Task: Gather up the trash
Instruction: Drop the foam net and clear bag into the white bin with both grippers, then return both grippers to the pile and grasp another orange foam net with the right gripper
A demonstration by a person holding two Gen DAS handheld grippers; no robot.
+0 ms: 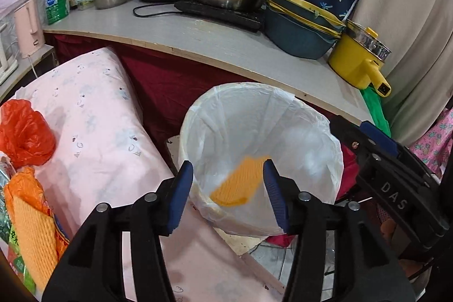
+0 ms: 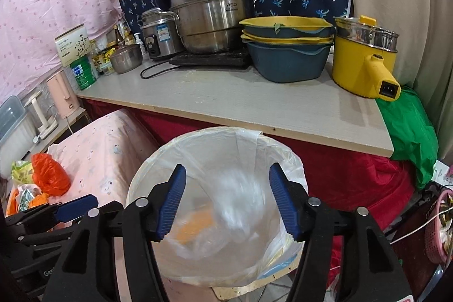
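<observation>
Both grippers are held over a white-lined trash bin [image 1: 260, 157] standing on the floor below the counter's [image 1: 226, 47] front edge. The left gripper [image 1: 228, 193] is seen with fingers apart and nothing between them; a blurred orange foam net [image 1: 240, 183] is seen inside the bin's liner. The right gripper [image 2: 228, 203] also has fingers apart, unloaded, with a blurred clear plastic piece [image 2: 237, 200] inside the bin. More trash is left on the pink bed [image 1: 93, 126] beside the bin: an orange bag [image 1: 24, 129] and another foam net [image 1: 32, 234].
</observation>
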